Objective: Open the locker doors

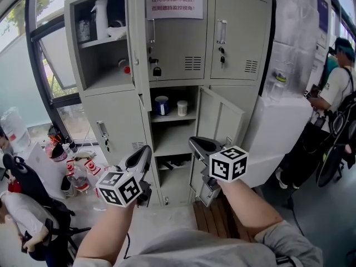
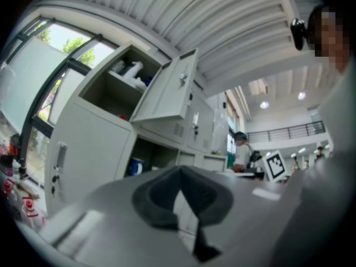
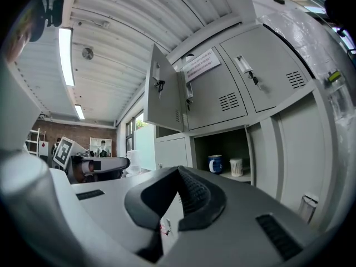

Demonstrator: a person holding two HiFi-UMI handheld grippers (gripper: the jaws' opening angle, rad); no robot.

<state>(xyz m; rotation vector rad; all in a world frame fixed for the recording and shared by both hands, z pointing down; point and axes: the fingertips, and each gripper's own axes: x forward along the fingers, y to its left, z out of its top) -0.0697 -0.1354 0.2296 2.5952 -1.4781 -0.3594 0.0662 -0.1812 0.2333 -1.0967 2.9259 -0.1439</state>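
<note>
Notice sheet (image 1: 174,1), upper centre: print too small to read | standing person (image 1: 339,88), right edge: cut off by frame | seated person (image 1: 22,213), lower left: partly cropped | locker's bottom compartment (image 1: 177,182), centre: contents dim, indistinct

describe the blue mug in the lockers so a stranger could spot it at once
Look at the grey locker bank, in the open middle compartment under the door with the paper notice. Two cups stand inside: the blue mug is left of the white cup.
</note>
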